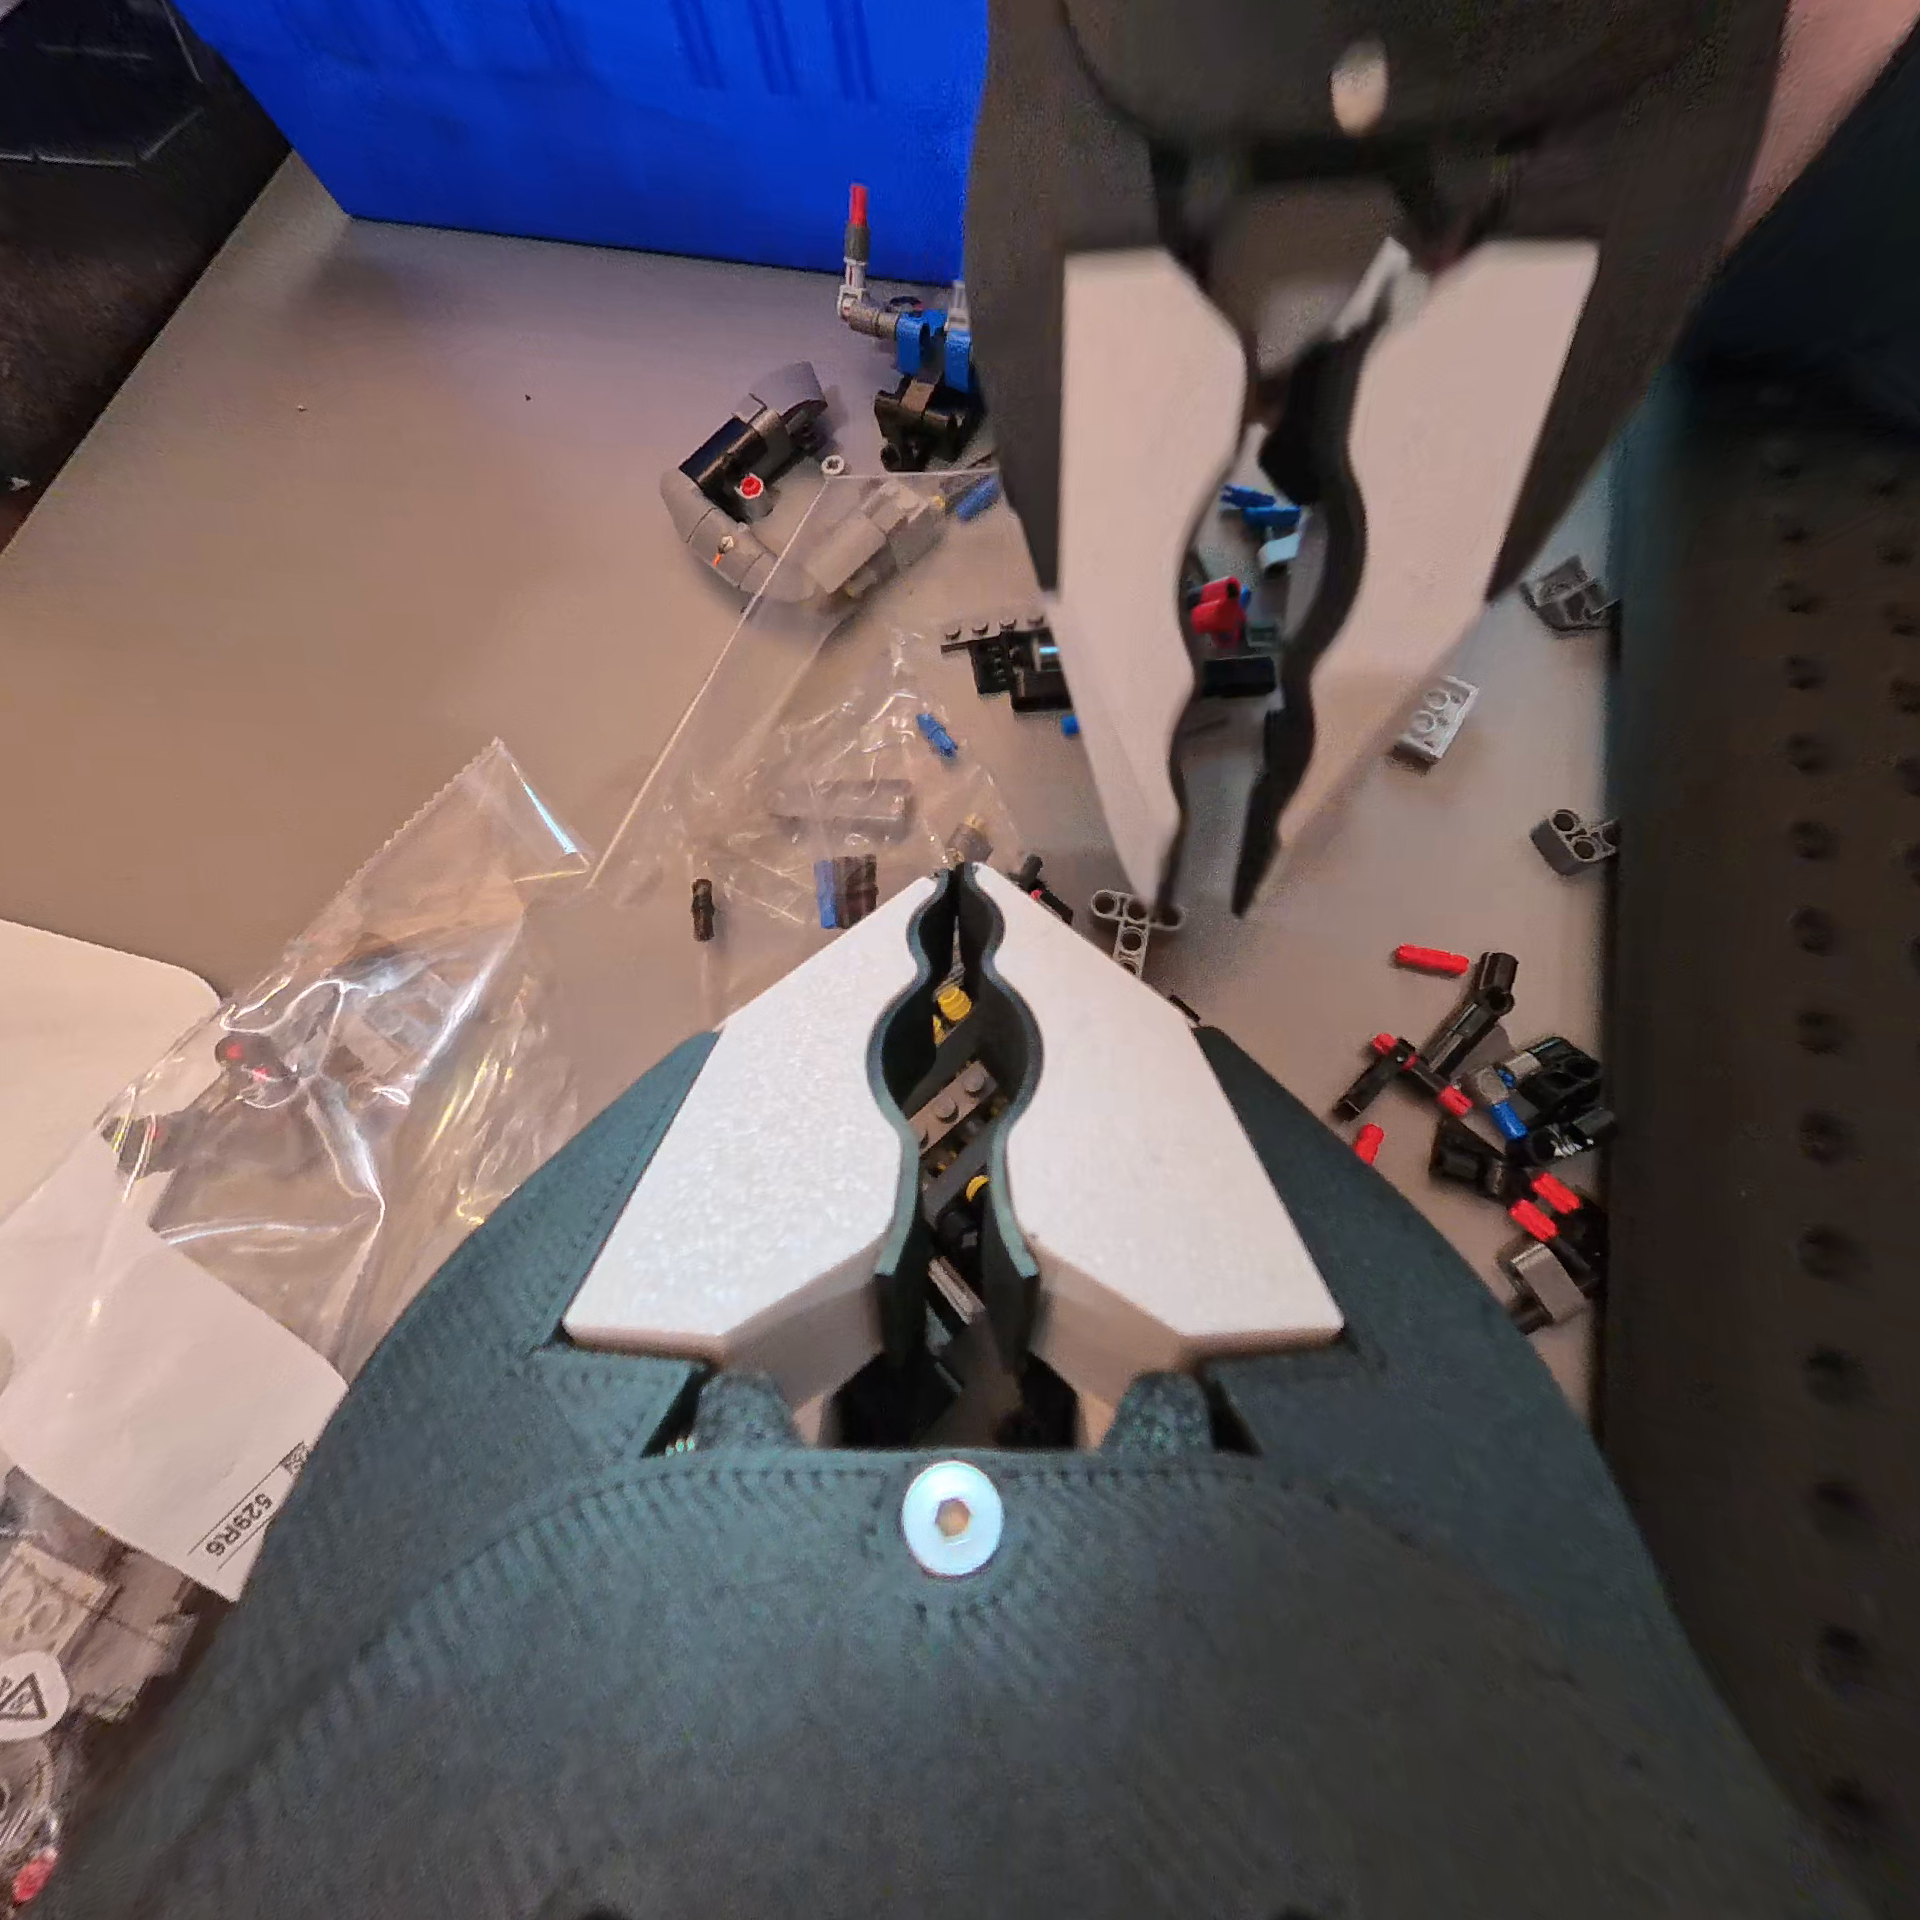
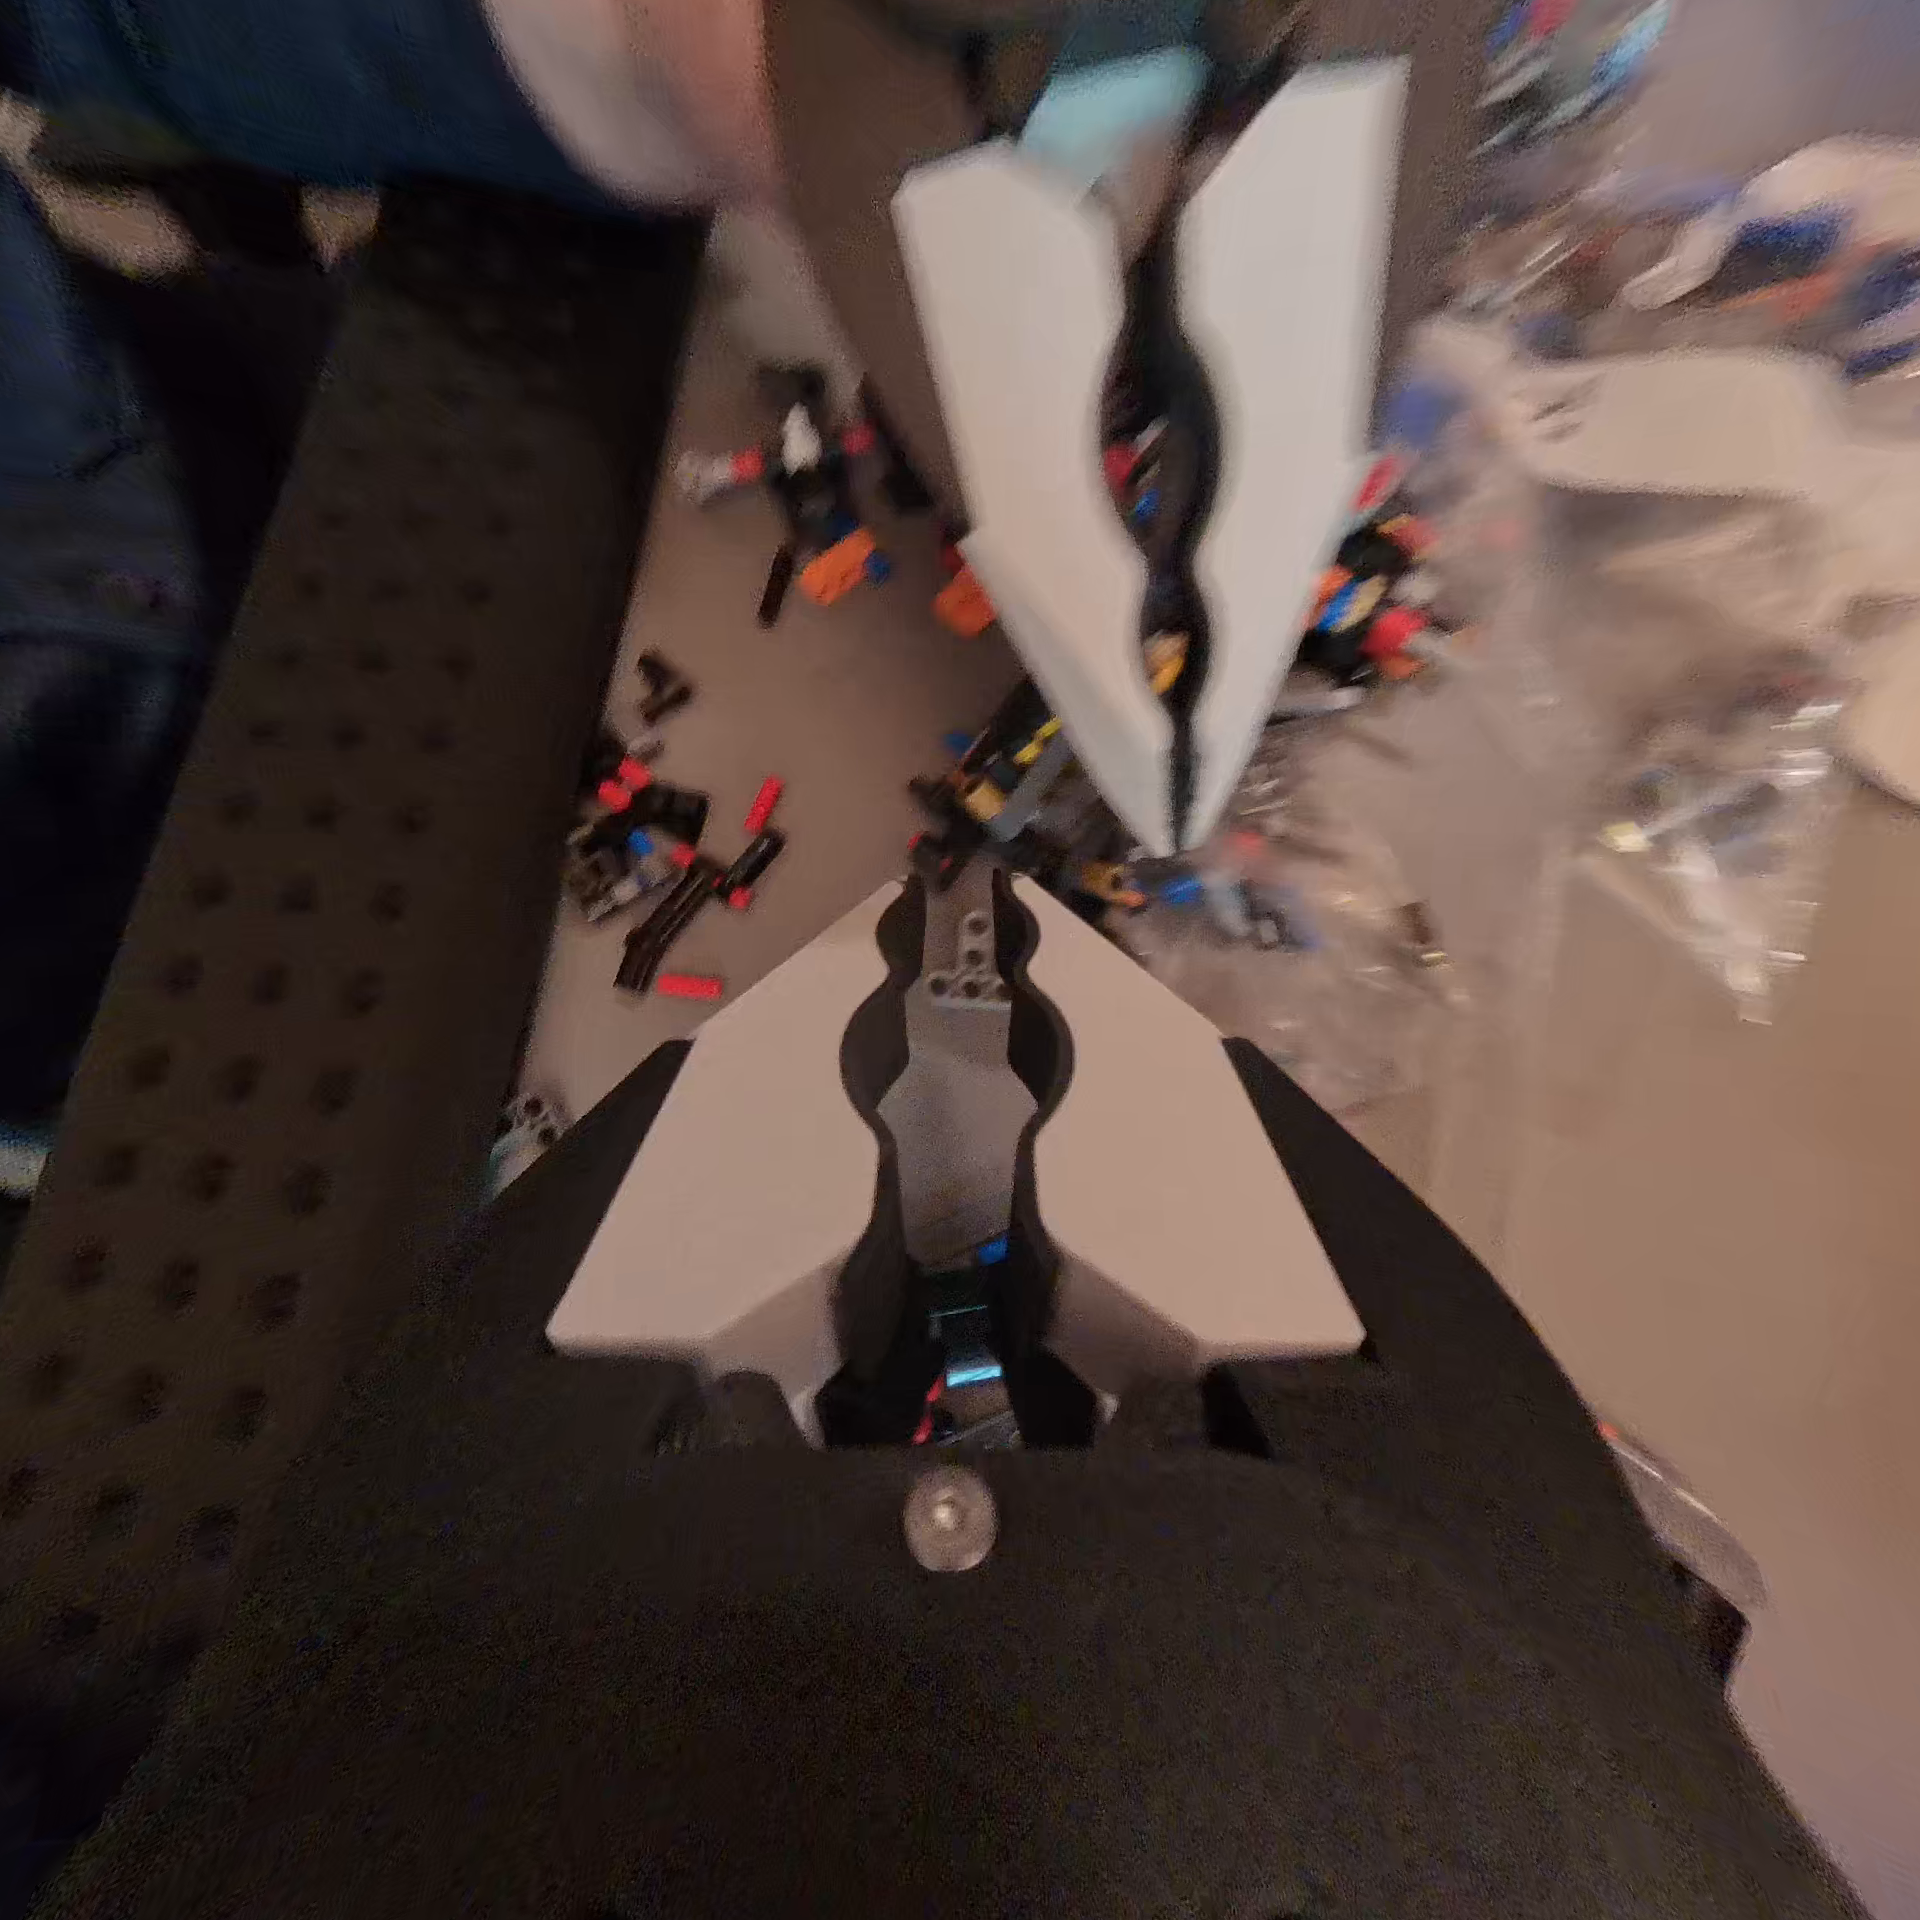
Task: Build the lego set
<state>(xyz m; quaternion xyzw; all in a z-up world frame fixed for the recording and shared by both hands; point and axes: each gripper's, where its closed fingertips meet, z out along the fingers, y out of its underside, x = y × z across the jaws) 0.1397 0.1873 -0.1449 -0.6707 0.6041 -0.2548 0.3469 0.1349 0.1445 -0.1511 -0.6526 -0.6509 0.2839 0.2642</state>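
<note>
Left wrist view: the left tool (image 1: 961, 883) is nearly closed, gripping a black-and-yellow lego build (image 1: 951, 1101) above the bench (image 1: 312, 623). The right tool (image 1: 1210, 909) hangs open over a grey beam (image 1: 1132, 920).

Right wrist view, blurred: the right tool (image 2: 961, 883) seems open around that beam (image 2: 971, 961).

Right view motion-blurred; plastic bags (image 2: 1621, 790) smeared, contents unreadable.
</note>
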